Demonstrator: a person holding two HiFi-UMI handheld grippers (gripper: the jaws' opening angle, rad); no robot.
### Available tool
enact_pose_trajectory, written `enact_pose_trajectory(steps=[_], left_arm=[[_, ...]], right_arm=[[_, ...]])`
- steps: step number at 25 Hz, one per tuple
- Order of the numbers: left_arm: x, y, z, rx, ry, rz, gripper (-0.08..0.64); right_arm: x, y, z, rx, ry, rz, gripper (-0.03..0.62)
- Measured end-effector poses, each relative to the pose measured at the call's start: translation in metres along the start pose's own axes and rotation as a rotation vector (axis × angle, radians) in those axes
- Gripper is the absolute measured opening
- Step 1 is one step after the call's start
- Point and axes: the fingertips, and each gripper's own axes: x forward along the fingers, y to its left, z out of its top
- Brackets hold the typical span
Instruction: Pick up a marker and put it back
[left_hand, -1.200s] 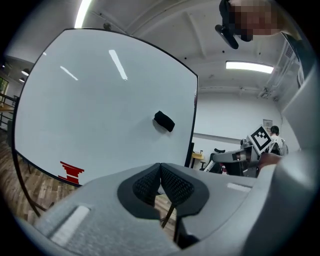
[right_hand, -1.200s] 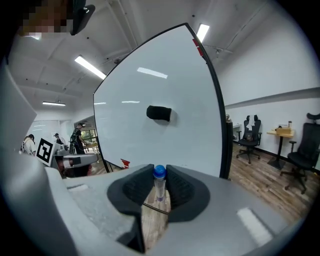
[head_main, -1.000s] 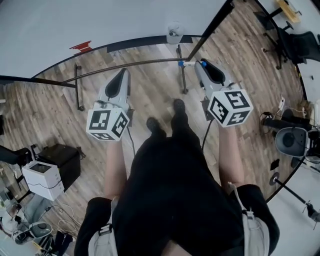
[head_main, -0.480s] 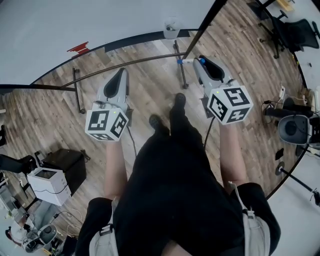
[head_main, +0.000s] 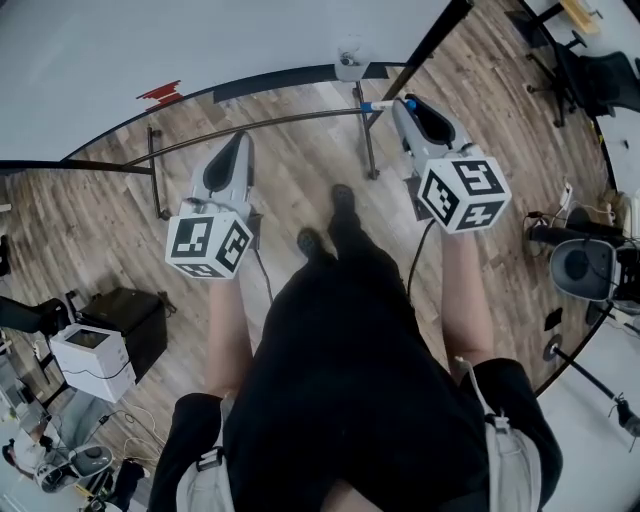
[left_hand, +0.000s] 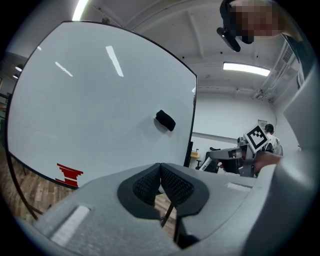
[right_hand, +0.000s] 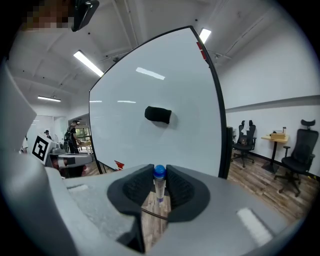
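Ideally, the right gripper (right_hand: 159, 176), fingers (right_hand: 177, 185) clamped on the blue-capped white plastic marker (right_hand: 159, 185), carries it steadily toward the large whiteboard (right_hand: 170, 65) ahead, while the left gripper (left_hand: 160, 167), fingers (left_hand: 175, 186) closed and empty, stays aside.

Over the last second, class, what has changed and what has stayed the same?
The right hand-held gripper edged slightly forward toward the whiteboard, carrying the blue-capped marker. Nothing was taken or released: it stays clamped on the marker; the left hand-held gripper stays shut and empty.

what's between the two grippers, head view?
Head view: bare wood floor, the whiteboard stand's leg and the person's shoes lie between the left gripper and the right gripper, which holds the marker.
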Motion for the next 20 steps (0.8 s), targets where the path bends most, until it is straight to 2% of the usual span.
enact_pose_trajectory(steps=[11, 20], left_arm=[[0.032, 0.023, 0.022, 0.014, -0.013, 0.09, 0.011], [0.041, 0.044, 0.022, 0.006, 0.0, 0.192, 0.011]], right_arm=[[0.084, -0.04, 0.03, -0.058, -0.012, 0.036, 0.08], [0.153, -0.067, 0.008, -0.06, 0.076, 0.068, 0.08]])
